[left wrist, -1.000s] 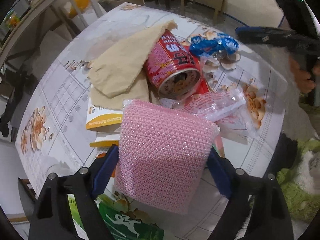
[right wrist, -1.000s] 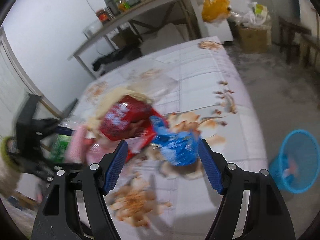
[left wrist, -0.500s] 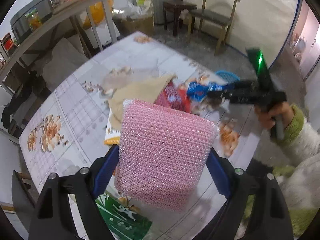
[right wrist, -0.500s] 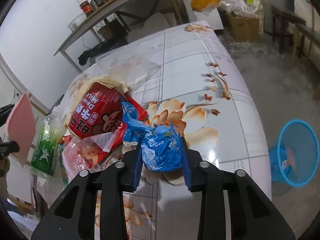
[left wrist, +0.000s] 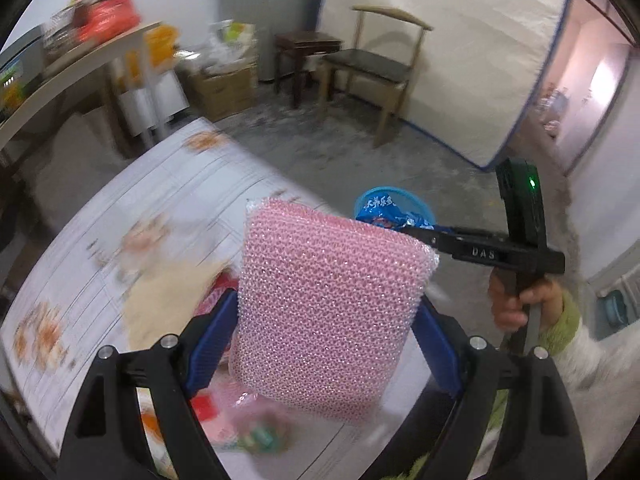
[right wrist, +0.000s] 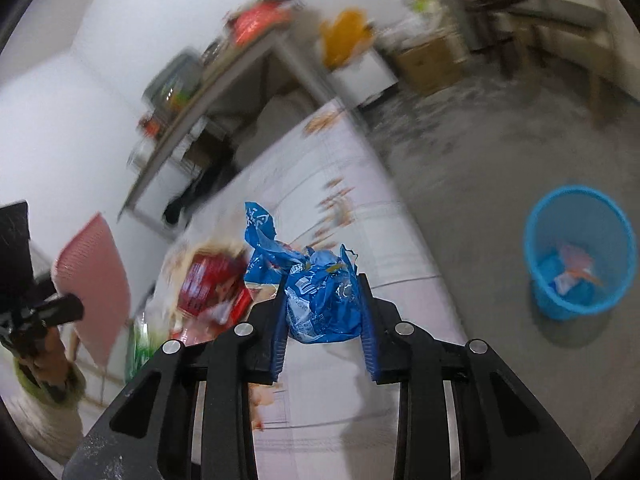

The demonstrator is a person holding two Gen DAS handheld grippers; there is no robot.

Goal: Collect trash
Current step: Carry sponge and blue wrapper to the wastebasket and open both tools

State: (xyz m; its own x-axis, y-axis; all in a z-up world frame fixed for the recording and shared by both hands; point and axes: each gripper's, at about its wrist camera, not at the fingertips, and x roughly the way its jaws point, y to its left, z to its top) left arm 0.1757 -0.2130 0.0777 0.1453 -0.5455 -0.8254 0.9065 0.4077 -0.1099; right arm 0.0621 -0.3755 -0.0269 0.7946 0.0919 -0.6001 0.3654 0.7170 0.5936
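At lower centre of both wrist views, each gripper is clenched on refuse lifted off the surface (right wrist: 360,208): left gripper (left wrist: 324,336) clamps a pink scouring pad (left wrist: 332,304), right gripper (right wrist: 324,316) a crumpled blue wrapper (right wrist: 320,300), evidently bound for the blue bin (right wrist: 580,252) at right.

1. Left wrist view: rides behind the left gripper (left wrist: 324,340), angled steeply down over the table (left wrist: 160,184), a pink pad (left wrist: 328,304) close against the lens.
2. Right wrist view: behind the right gripper (right wrist: 324,320), tilted, looking down across the table (right wrist: 340,184) toward the floor.
3. Shared: the table, blue bin (right wrist: 580,252) (left wrist: 416,200), shelf (left wrist: 60,76) (right wrist: 224,84), and each other's gripper.
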